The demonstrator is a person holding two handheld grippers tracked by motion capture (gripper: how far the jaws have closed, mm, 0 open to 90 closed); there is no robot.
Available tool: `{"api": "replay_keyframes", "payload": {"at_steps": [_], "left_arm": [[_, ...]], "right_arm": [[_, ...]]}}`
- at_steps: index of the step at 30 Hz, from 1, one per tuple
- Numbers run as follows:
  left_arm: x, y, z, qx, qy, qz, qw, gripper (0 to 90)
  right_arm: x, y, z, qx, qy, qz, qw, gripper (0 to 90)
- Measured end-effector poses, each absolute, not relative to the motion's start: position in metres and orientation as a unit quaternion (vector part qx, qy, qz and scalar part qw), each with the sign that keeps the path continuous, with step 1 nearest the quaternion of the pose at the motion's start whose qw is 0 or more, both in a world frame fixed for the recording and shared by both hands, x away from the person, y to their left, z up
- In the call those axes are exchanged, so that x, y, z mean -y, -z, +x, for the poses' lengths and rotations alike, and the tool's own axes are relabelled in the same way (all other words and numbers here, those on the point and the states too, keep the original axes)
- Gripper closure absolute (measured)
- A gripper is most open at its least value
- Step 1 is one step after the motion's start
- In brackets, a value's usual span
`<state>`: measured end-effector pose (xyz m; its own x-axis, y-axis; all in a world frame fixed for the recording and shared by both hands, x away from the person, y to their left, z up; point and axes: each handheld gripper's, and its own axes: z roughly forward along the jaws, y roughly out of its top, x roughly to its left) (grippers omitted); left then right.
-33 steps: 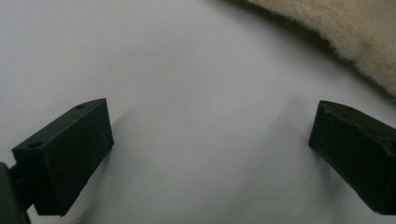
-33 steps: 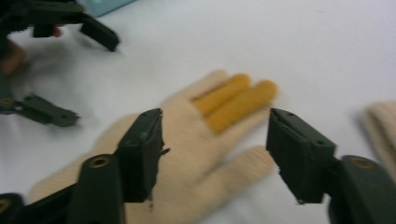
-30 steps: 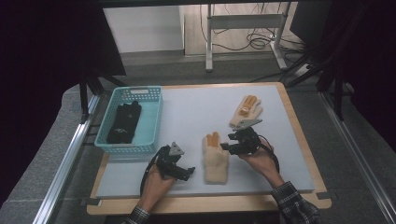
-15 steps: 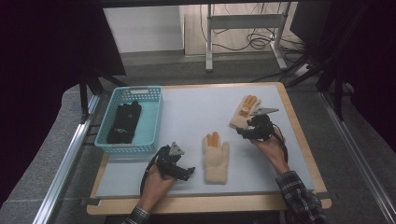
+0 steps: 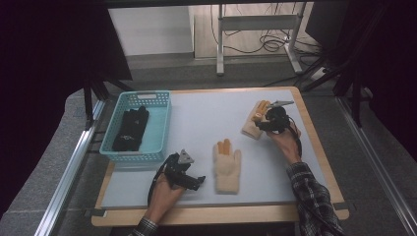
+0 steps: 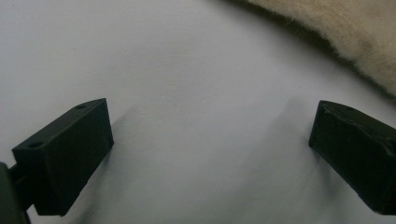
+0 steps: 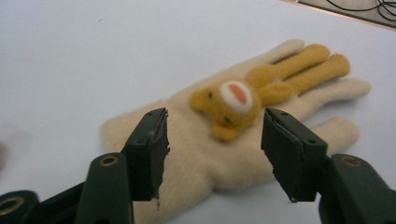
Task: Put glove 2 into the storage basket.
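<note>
Gloves are what this seems to be about, going by the layout: a dark pair already sits in the teal basket at the left of the desk, and two cream ones are out on the top. The near cream glove lies flat at the front middle, and the far cream glove, the one with the little orange bear face, is over toward the right edge.

What's changed over the last second: the right claw was hovering right beside the near glove and has swung away to the far one. In the right gripper view its jaws are spread wide with the bear glove lying between and below them, nothing pinched yet. So my guess is a pickup of that glove is coming, probably headed for the basket with the others.

The left claw hasn't budged, parked on the desk just left of the near glove. Its own view shows both jaws far apart over bare desk, holding nothing, with a fuzzy cream edge in the top corner.
</note>
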<state>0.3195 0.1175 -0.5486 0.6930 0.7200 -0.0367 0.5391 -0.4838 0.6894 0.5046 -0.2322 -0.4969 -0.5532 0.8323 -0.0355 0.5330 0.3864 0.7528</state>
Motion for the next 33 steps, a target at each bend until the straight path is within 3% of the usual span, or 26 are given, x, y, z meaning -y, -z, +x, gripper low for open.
{"api": "replay_keyframes", "payload": {"at_steps": [6, 15, 18, 23, 33], "left_arm": [[-0.118, 0.549, 0.32, -0.369, -0.13, 0.852, 0.349, 0.0], [-0.118, 0.548, 0.32, -0.368, -0.13, 0.853, 0.347, 0.0], [-0.118, 0.548, 0.32, -0.368, -0.13, 0.853, 0.347, 0.0], [-0.118, 0.548, 0.32, -0.368, -0.13, 0.853, 0.347, 0.0], [-0.118, 0.548, 0.32, -0.368, -0.13, 0.853, 0.347, 0.0]], "right_arm": [[0.228, 0.504, 0.521, -0.807, -0.348, 0.426, 0.215, 44.8], [0.218, 0.52, 0.54, -0.802, -0.339, 0.439, 0.221, 35.7], [0.216, 0.523, 0.543, -0.801, -0.331, 0.443, 0.23, 39.8], [0.215, 0.521, 0.541, -0.802, -0.326, 0.449, 0.219, 55.0], [0.22, 0.502, 0.531, -0.81, -0.327, 0.442, 0.206, 57.7]]}}
